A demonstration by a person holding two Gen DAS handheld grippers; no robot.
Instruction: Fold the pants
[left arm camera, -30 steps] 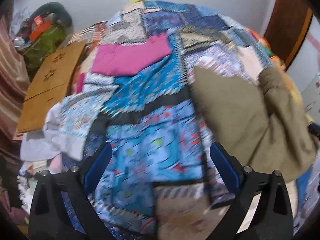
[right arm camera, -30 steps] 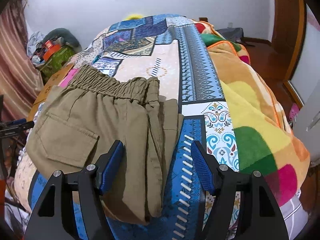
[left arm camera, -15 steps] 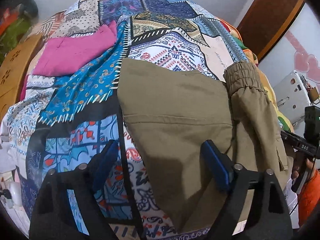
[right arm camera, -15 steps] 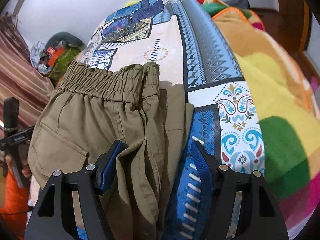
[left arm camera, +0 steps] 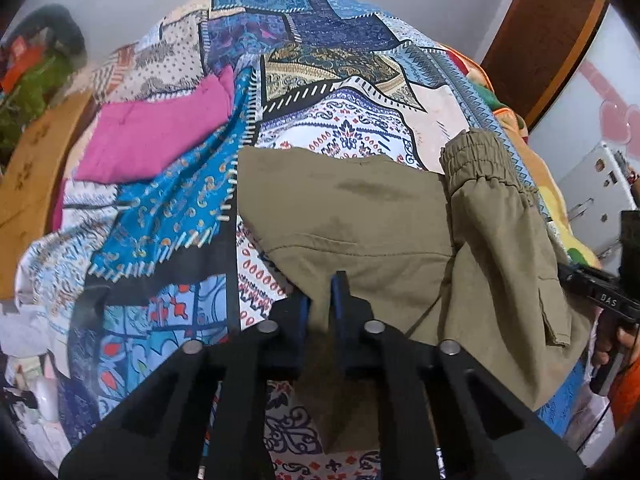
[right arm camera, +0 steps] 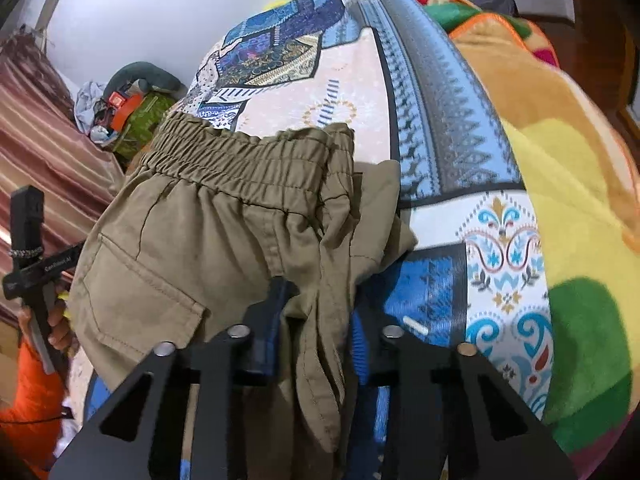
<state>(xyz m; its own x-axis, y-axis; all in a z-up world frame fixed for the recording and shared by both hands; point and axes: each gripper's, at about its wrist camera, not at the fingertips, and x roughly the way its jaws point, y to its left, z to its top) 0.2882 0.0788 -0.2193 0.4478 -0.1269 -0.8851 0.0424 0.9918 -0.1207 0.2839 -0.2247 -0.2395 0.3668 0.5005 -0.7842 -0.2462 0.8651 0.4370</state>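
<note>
Your right gripper [right arm camera: 318, 320], black-framed with blue ribbed pads, sits at six o'clock with its fingers drawn in on a bunched fold of the olive-khaki cotton pants [right arm camera: 208, 240]. The pants' gathered elastic waistband [right arm camera: 248, 160] runs from nine o'clock toward the centre, and a flapped back pocket [right arm camera: 136, 296] lies at eight o'clock. They rest on the blue-and-cream patchwork bedspread [right arm camera: 440, 120], which fills twelve to four o'clock. A fuzzy yellow, green and orange blanket [right arm camera: 572, 208] lies at three o'clock. Your left gripper's black handle [right arm camera: 30, 252] shows at nine o'clock.
</note>
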